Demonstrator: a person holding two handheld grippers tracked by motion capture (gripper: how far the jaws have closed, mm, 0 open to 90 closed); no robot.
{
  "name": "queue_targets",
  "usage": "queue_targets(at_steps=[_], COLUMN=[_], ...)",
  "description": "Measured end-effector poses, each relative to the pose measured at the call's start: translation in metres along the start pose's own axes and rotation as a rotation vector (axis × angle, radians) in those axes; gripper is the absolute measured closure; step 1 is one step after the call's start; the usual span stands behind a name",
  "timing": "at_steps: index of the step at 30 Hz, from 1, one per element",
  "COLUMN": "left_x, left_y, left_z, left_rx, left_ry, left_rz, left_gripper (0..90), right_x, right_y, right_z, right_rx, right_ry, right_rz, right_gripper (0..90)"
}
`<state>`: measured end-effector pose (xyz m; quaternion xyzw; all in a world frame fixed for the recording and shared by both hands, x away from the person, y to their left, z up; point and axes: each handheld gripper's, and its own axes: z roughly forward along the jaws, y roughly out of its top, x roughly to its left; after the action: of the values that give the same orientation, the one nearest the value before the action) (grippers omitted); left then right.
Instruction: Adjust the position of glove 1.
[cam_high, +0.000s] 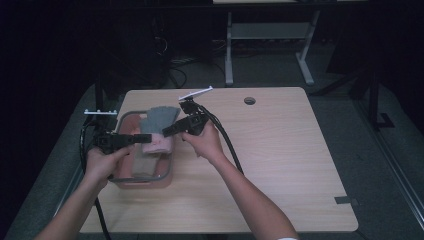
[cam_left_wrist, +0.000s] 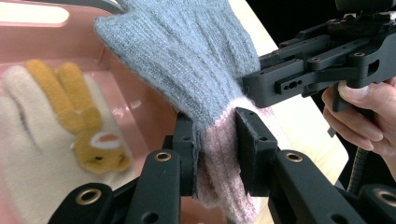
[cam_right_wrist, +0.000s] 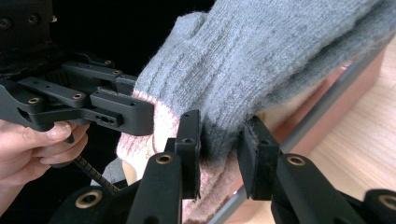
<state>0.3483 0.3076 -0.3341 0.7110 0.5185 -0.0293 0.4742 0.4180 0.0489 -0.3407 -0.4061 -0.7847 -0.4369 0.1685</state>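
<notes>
Both hand-held grippers pinch a knitted glove with a grey body and pink cuff (cam_high: 157, 125): the left hand-held gripper (cam_left_wrist: 215, 144) is clenched narrowly on the fabric at the cuff, and the right hand-held gripper (cam_right_wrist: 219, 149) grips the same end from the opposite side. The glove hangs above the pink plastic basket with a grey metal rim (cam_high: 167, 172) near the bench's (cam_high: 280, 150) left edge. Its long axis runs away from the person, grey fingers towards the far edge, pink cuff nearer.

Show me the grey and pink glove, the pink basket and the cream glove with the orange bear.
grey and pink glove (cam_left_wrist: 187, 60), left gripper view, grey knit
pink basket (cam_left_wrist: 135, 100), left gripper view, inner wall
cream glove (cam_left_wrist: 23, 140), left gripper view, palm
</notes>
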Motion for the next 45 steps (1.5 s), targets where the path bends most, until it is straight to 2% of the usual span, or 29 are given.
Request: queue_targets(at_steps=[17, 24, 33, 40, 45], left_x=[0.016, 0.025, 0.033, 0.036, 0.038], left_y=[-0.005, -0.011, -0.017, -0.018, -0.020], left_z=[-0.015, -0.016, -0.018, -0.018, -0.019], left_rx=[-0.017, -0.008, -0.004, -0.006, -0.028], left_ry=[0.028, 0.039, 0.051, 0.047, 0.054], left_rz=[-0.023, -0.038, -0.050, -0.055, -0.064], left_gripper=[71.5, 71.6, 71.8, 71.8, 71.9], right_x=[0.005, 0.002, 0.001, 0.002, 0.001], right_y=[0.009, 0.009, 0.007, 0.007, 0.008], right_z=[0.023, 0.034, 0.046, 0.047, 0.044], right_rx=[0.015, 0.036, 0.055, 0.063, 0.064], right_ry=[0.026, 0.032, 0.026, 0.021, 0.018], right_rz=[-0.002, 0.016, 0.010, 0.009, 0.012], right_gripper=[70.8, 70.7, 70.4, 69.2, 68.9])
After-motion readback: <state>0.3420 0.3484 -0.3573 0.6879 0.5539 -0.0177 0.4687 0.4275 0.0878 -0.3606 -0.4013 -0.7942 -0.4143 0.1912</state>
